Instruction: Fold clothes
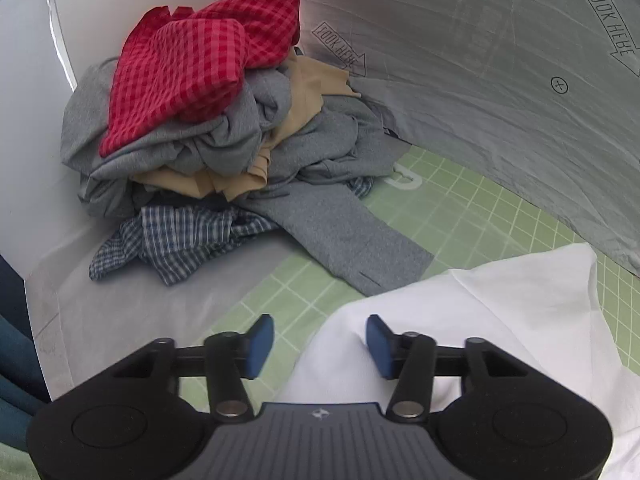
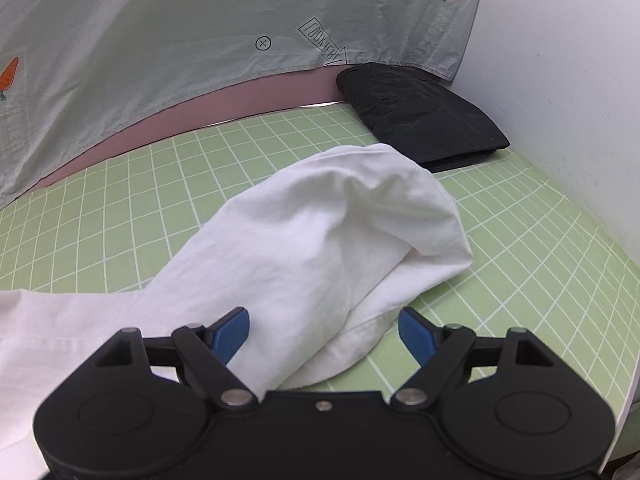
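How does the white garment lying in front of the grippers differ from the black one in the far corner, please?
The white garment is loosely bunched and spread across the green grid mat, while the black garment is folded into a compact rectangular packet. The white garment lies under both open grippers, whereas the black garment sits apart, against the white wall. The white one also takes up more of the mat. Both rest on that mat.

backdrop sheet (image 1: 500, 92): I read "LOOK HERE" inside arrow outlines, twice in left wrist view, upside down
same sheet, right wrist view (image 2: 160, 48): one arrow (image 2: 325, 49), print partly legible, looks like the same words
circled plus mark (image 1: 559, 85): on sheet
mat: one white character, unreadable
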Motion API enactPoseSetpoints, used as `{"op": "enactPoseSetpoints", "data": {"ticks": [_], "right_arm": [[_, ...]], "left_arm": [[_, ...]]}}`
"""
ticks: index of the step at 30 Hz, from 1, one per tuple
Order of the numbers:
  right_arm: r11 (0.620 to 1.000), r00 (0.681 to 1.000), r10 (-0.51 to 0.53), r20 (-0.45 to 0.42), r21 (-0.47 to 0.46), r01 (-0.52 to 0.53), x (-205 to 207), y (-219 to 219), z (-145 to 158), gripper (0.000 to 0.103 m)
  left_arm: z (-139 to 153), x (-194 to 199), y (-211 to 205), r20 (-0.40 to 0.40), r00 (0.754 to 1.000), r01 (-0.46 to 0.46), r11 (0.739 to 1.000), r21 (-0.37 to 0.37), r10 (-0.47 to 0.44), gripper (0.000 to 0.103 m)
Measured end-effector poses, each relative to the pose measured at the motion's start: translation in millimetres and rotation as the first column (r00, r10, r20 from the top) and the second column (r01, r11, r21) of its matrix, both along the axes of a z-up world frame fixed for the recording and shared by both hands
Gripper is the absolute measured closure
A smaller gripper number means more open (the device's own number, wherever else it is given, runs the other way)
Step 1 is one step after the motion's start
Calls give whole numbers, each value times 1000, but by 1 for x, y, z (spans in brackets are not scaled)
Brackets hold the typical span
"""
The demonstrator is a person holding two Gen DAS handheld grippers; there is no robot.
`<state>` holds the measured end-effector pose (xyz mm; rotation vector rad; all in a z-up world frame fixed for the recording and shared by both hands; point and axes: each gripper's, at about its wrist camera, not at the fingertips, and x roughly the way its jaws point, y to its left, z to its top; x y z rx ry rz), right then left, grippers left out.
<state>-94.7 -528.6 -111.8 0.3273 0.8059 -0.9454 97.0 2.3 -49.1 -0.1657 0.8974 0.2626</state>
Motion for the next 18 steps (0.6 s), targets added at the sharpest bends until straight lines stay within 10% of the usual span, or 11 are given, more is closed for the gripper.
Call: {"op": "enactPoseSetpoints", "data": {"ticks": [18], "right_arm": [[999,997,33,63,-2,-33,-2,-15,12,18]], "left_arm": [[-9,-104,24,-10,964,-260,927,-268,267,15]]}}
